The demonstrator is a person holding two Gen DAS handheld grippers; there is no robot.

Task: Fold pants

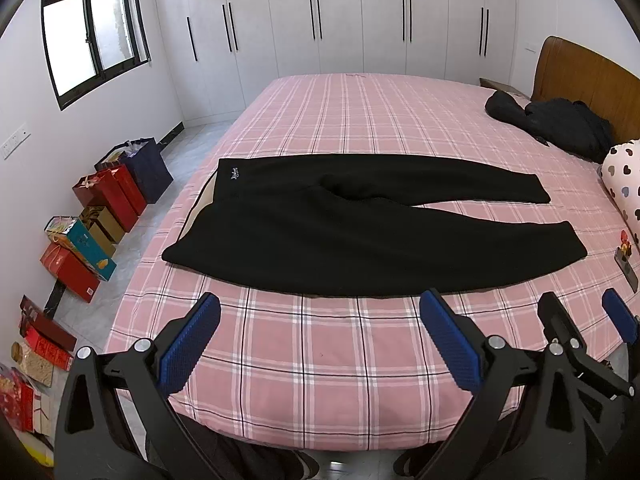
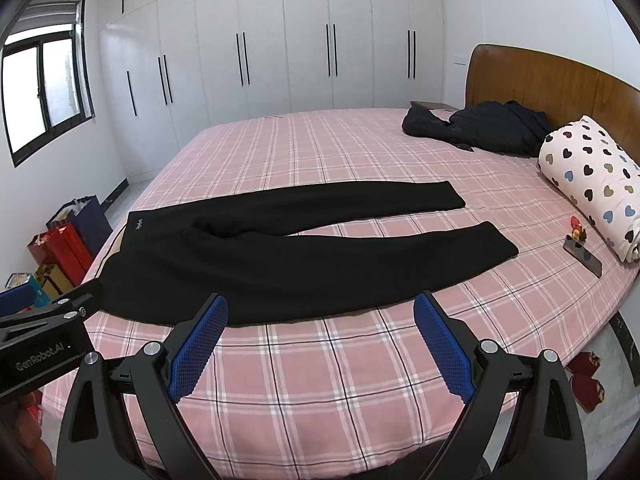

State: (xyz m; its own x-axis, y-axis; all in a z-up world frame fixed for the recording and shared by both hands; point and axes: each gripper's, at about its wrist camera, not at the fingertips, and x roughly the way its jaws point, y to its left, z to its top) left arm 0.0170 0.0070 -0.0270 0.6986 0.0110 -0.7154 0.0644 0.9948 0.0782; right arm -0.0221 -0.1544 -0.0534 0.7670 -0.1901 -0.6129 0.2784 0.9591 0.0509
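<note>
Black pants (image 1: 320, 232) lie spread flat on the pink plaid bed (image 1: 320, 360), waistband to the left, both legs pointing right and slightly apart. They also show in the right wrist view (image 2: 280, 256). My left gripper (image 1: 320, 312) is open and empty, hovering above the bed just in front of the near leg's edge. My right gripper (image 2: 320, 316) is open and empty, also just in front of the near leg; it shows at the right of the left wrist view (image 1: 580, 312). The left gripper's body shows at the left of the right wrist view (image 2: 40, 328).
A dark jacket (image 2: 488, 128) lies by the wooden headboard (image 2: 540, 80). A heart-print rolled quilt (image 2: 592, 184), a phone (image 2: 584, 258) and a small toy (image 2: 576, 232) are on the bed's right side. Gift bags and boxes (image 1: 104, 208) line the floor at left. White wardrobes (image 1: 320, 20) stand behind.
</note>
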